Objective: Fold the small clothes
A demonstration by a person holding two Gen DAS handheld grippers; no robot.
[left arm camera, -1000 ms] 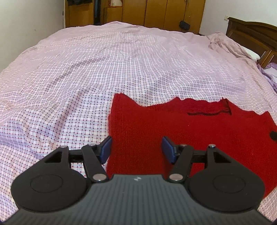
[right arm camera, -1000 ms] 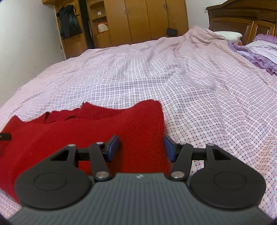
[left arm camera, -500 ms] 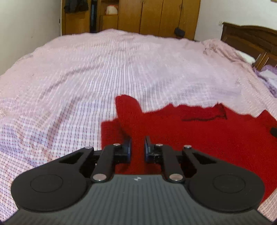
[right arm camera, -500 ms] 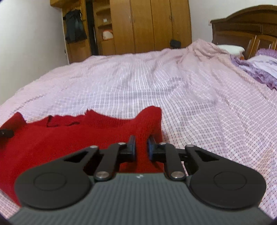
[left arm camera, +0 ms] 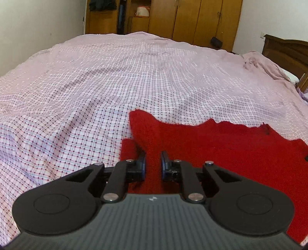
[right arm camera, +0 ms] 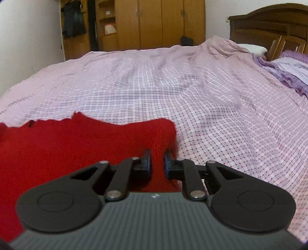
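Note:
A red knitted garment (left arm camera: pixel 221 146) lies on the checked bedsheet (left arm camera: pixel 115 80). My left gripper (left arm camera: pixel 153 162) is shut on the garment's near left edge, and a ridge of red knit rises between its fingers. In the right wrist view the same garment (right arm camera: pixel 67 150) fills the lower left. My right gripper (right arm camera: pixel 157 162) is shut on its near right edge, with the cloth pinched up between the pads. Both held edges are lifted a little off the bed.
The pink checked sheet (right arm camera: pixel 211 100) covers a wide bed. Wooden wardrobes (left arm camera: pixel 192 17) stand beyond the far edge. A dark headboard (right arm camera: pixel 269 32), a white pillow (right arm camera: pixel 252 48) and purple bedding (right arm camera: pixel 288 73) lie at the right. A wall (left arm camera: pixel 38 25) is on the left.
Both grippers went from open over the garment's near corners to shut on the red knit. Both pinched edges have since lifted and the far hem has drawn closer.

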